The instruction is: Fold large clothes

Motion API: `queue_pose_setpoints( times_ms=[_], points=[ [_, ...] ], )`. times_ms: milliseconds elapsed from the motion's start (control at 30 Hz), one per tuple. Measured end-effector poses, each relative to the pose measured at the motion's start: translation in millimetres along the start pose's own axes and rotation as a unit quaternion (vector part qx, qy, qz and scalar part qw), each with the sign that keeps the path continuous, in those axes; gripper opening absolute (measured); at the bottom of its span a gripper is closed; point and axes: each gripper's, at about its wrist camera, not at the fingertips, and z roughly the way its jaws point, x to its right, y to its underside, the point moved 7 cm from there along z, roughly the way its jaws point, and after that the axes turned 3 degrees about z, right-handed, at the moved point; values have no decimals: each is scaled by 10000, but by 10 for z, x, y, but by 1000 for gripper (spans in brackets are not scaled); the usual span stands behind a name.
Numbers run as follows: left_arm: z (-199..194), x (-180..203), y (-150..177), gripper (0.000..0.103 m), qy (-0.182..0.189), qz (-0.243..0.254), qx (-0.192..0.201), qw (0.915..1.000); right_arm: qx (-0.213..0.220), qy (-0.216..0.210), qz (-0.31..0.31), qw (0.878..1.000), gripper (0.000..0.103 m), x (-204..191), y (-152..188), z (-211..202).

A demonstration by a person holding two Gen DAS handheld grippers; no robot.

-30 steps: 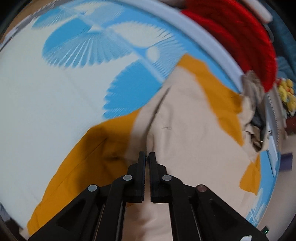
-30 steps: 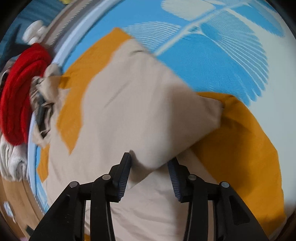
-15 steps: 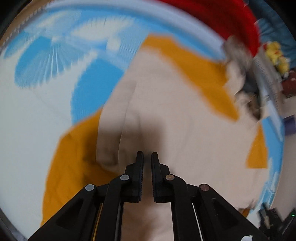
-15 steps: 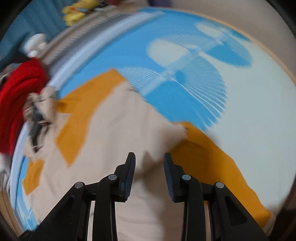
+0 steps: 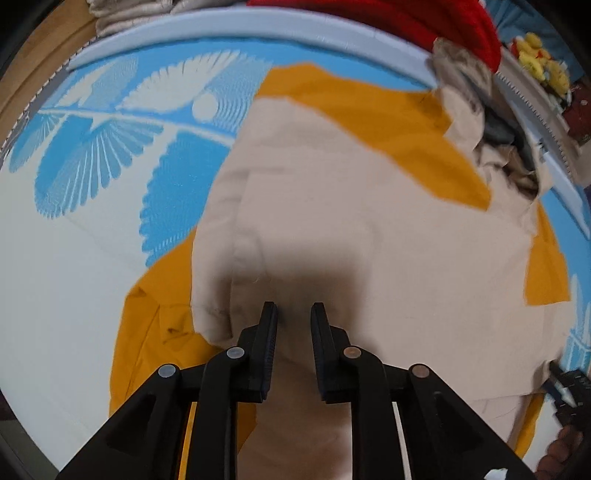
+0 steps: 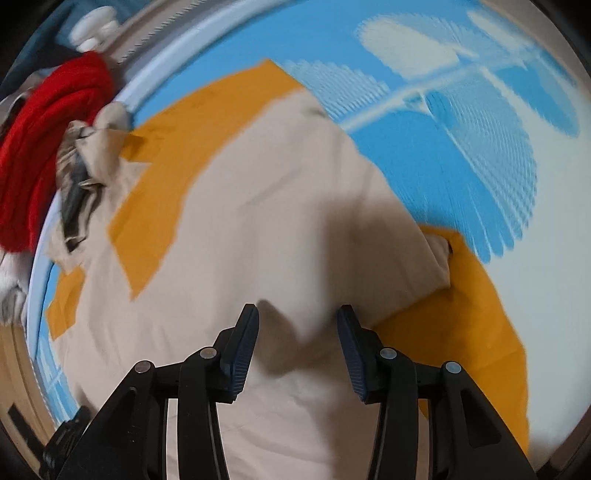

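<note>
Left wrist view: your left tongs (image 5: 293, 314) hover slightly spread over the beige garment (image 5: 369, 229) lying on the orange cloth (image 5: 155, 332); your right tongs (image 6: 297, 314) gape wide, gripping nothing.

Blue-and-white fan-patterned bed sheet (image 5: 92, 155); pale blue piped mattress edge (image 5: 221, 26); tan wooden floor (image 5: 48, 48) beyond.
</note>
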Motion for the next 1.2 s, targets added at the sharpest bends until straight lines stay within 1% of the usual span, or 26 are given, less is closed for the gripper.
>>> queue_pose_setpoints(
  times_ms=[67,167,233,267,333,367,433,533,633,733,800,867,900,1000,1067,1100,1133,1200],
  points=[
    [-7,-6,17,16,25,-51,-44,10000,254,24,-270,9993,46,-102,-33,-116],
    [-128,41,-24,21,110,-24,96,9999,742,116,-825,9938,46,-257,-83,-343],
    [-203,81,-37,27,49,70,228,9997,1190,140,-1295,9843,46,-400,-120,-569],
    [-230,99,-37,29,40,89,272,9996,1414,144,-1515,9782,46,-470,-139,-686],
    [-301,149,-32,34,121,118,388,9991,1709,104,-1835,9680,46,-588,-125,-862],
    [-351,171,-28,37,218,122,462,9986,1844,62,-1980,9627,46,-645,-98,-957],
    [-494,231,2,48,378,184,671,9969,2035,-77,-2077,9568,46,-737,-74,-1099],
    [-761,341,90,57,427,432,1034,9928,2226,-282,-2087,9519,46,-771,-15,-1322],
    [-936,448,163,61,487,674,1295,9881,2391,-315,-2063,9483,46,-720,37,-1530],
    [-1132,531,248,62,543,968,1646,9801,2612,-285,-2025,9434,46,-650,88,-1678],
    [-1222,528,280,62,533,1048,1853,9756,2618,-261,-2002,9438,46,-585,115,-1734],
    [-1281,524,309,62,536,1107,1964,9728,2569,-301,-2016,9447,46,-547,116,-1776],
    [-1321,537,321,62,570,1188,2056,9697,2559,-275,-2057,9442,48,-532,110,-1785],
    [-1431,568,313,62,299,1450,2270,9626,2554,-208,-2214,9409,54,-526,80,-1802],
    [-1502,590,285,62,407,1479,2295,9611,2409,-284,-2241,9439,57,-524,49,-1780],
    [-1562,605,254,61,522,1482,2291,9606,2347,-328,-2219,9458,59,-515,44,-1769],
    [-1614,630,208,61,596,1531,2287,9595,2233,-399,-2171,9494,60,-506,27,-1746],
    [-1650,684,63,61,586,1556,2258,9599,2006,-585,-2105,9550,64,-495,10,-1700]
  ],
)
